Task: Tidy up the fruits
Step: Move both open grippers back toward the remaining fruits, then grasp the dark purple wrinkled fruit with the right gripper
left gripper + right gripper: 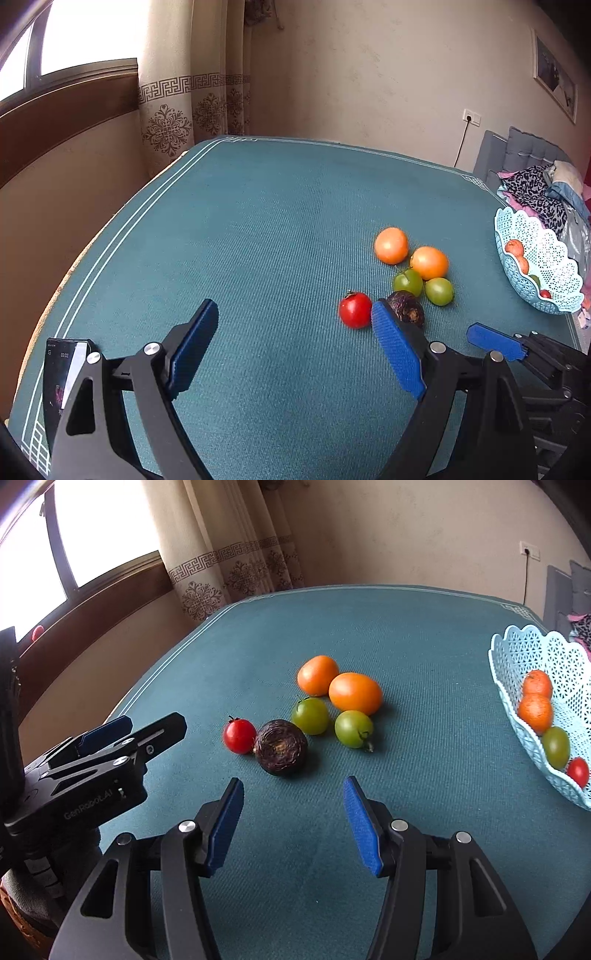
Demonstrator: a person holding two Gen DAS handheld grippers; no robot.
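On the teal tablecloth (424, 812) lies a cluster of fruit: a red tomato (239, 735), a dark wrinkled fruit (280, 746), two green fruits (310, 715) (352, 728) and two orange fruits (317, 675) (355, 693). My right gripper (293, 782) is open and empty, just short of the dark fruit. My left gripper (293, 310) is open wide and empty; the red tomato (355, 309) and the dark fruit (406, 307) sit by its right fingertip. A light blue basket (517, 653) at the right holds two oranges, a green fruit and a red one.
A phone (62, 373) leans at the table's near left corner. The other gripper shows at the side of each wrist view: the left one (155, 722), the right one (495, 341). Behind are a curtain (166, 122) and a window; a couch with clothes (535, 188) stands beyond the basket.
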